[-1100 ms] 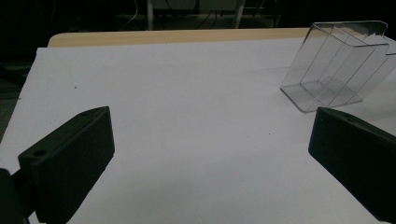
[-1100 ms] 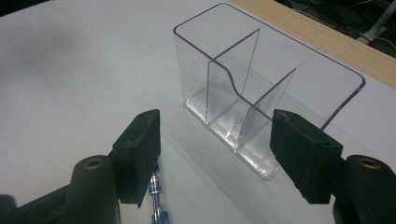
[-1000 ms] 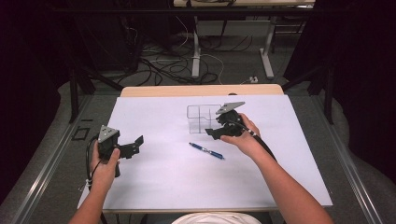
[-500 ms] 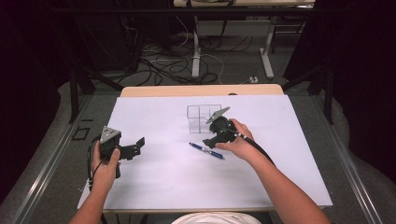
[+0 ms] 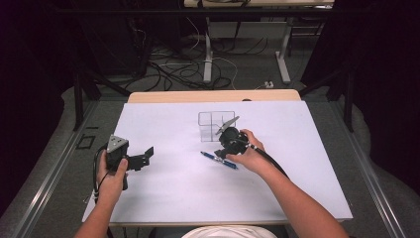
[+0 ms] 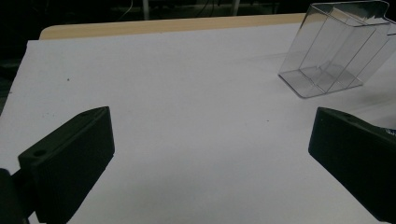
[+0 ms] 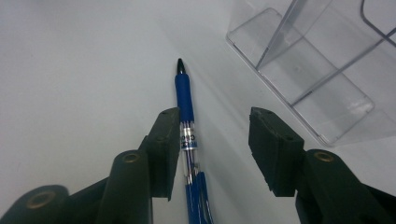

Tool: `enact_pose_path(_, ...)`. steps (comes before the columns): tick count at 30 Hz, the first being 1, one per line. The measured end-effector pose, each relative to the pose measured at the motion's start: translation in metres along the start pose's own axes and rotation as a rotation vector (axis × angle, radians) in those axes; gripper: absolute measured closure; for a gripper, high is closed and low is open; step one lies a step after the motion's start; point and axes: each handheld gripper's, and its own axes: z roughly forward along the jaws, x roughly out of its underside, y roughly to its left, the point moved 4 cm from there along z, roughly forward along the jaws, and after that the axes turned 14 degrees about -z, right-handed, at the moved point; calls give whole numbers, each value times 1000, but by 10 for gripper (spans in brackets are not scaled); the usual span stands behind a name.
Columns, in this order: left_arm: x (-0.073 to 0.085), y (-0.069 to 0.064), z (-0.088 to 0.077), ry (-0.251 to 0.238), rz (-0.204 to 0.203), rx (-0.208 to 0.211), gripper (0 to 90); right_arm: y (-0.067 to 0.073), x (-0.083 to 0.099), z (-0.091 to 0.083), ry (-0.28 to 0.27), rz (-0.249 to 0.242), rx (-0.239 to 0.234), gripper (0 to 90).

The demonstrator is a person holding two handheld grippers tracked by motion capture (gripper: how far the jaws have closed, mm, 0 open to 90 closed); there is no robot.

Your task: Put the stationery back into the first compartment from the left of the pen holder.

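High view: the blue pen (image 5: 219, 160) lies on the white worktop (image 5: 173, 198), long axis left-far to right-near, under the right hand-held gripper (image 5: 224, 148), which has come down from beside the clear organiser (image 5: 216, 124); the left hand-held gripper (image 5: 143, 157) stays well apart.
Left gripper view: jaws wide, nothing between them.
Right gripper view: jaws parted, the pen (image 7: 187, 126) just inside the left jaw, tip pointing away.

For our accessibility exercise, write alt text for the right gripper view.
Two open black jaws of the right gripper reach over a blue pen lying on a white table, the pen beside the left jaw's inner face. A clear plastic organizer stands at upper right.
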Motion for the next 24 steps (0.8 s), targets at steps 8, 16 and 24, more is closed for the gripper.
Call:
enact_pose_path(8,1,0,-1,2,-5,1,6,4,5,12,18,17,-31,627)
enact_pose_path(16,2,1,-1,7,-5,-2,6,10,7,20,46,23,-50,681)
enact_pose_path(24,2,1,-1,6,-4,-3,6,12,10,27,60,12,-66,725)
